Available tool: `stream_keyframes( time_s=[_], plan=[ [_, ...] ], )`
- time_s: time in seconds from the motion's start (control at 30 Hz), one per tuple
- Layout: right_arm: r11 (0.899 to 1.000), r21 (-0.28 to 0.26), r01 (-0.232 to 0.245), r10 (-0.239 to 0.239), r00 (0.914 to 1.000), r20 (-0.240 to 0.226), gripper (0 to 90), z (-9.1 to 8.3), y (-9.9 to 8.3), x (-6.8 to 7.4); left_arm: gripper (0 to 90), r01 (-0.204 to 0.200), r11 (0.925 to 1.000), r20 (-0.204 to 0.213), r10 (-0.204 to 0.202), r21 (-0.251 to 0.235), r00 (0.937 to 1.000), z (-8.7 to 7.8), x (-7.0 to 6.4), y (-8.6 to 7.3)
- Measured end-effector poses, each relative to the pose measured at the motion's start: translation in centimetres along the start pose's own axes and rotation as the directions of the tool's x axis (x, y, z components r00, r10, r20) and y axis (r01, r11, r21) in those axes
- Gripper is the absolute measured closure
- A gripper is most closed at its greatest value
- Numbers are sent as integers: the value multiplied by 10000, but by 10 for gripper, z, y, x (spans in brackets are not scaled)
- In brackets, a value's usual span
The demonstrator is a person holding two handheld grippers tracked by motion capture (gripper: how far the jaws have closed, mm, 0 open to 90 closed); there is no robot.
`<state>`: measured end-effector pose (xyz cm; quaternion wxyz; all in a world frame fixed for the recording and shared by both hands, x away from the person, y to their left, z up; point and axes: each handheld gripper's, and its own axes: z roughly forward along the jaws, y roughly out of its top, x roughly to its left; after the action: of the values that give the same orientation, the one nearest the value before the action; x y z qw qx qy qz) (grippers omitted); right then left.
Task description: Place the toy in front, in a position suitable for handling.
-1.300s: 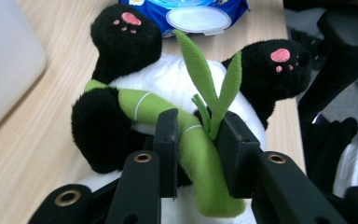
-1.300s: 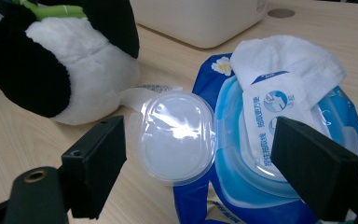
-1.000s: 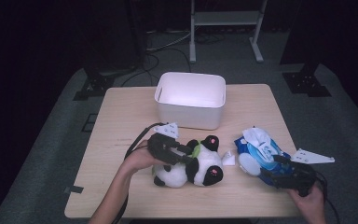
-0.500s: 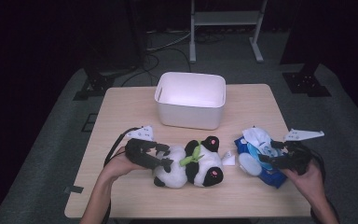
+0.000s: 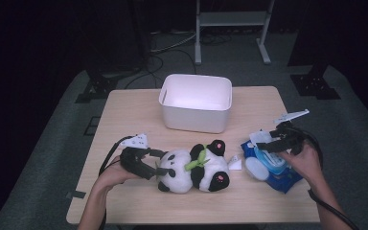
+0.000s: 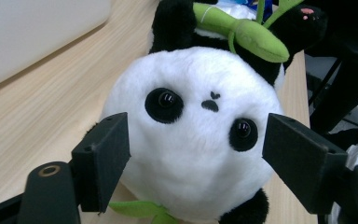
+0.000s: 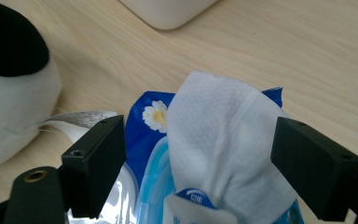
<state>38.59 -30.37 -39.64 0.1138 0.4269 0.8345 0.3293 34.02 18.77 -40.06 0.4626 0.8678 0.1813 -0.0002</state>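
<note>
High view: the left tool [image 5: 157, 163] lies low on the counter [image 5: 124, 115], pointed at the head end of the plush panda [image 5: 194, 167], which rests on its side directly ahead of it. Left gripper view: the left tool's jaws stand wide, one on each side of the panda's white face, both just clear of the fur; no contact can be confirmed. A green bamboo sprig [image 6: 242, 32] lies across the panda's body beyond the head. High view: the right tool [image 5: 268, 140] is held above the near end of the blue wipes pack [image 5: 273, 167], which lies on the counter just beside the panda's feet. Right gripper view: the right tool's jaws stand wide, with a white wipe [image 7: 223, 135] rising from the pack's opening between them, touching neither jaw. The white bin [image 5: 196, 103] stands farther out on the counter, well beyond both tools, between their lines of reach. A hand [image 5: 112, 175] grips the left tool from behind.
</note>
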Motion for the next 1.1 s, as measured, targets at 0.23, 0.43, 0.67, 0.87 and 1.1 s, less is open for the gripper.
stream_keyframes(
  time_s=[0.23,0.43,0.67,0.87,1.1],
  plan=[
    [9977,656,159,-179,9994,296,216,12,11,1,175,141,9999,33,-141,0,9999,2,1,-6],
    [9918,1151,548,-596,9975,386,540,18,14,4,175,287,9996,166,-289,70,9994,7,4,-11],
    [9913,1225,485,-495,9988,52,834,20,14,4,174,395,9991,328,-400,183,9987,13,6,-14],
    [9954,945,176,-135,9989,-440,879,7,15,3,174,437,9989,427,-444,164,9981,13,7,-16],
    [9993,386,33,-12,9985,-547,879,-16,20,3,173,448,9989,407,-454,158,9981,14,6,-16]
  ],
)
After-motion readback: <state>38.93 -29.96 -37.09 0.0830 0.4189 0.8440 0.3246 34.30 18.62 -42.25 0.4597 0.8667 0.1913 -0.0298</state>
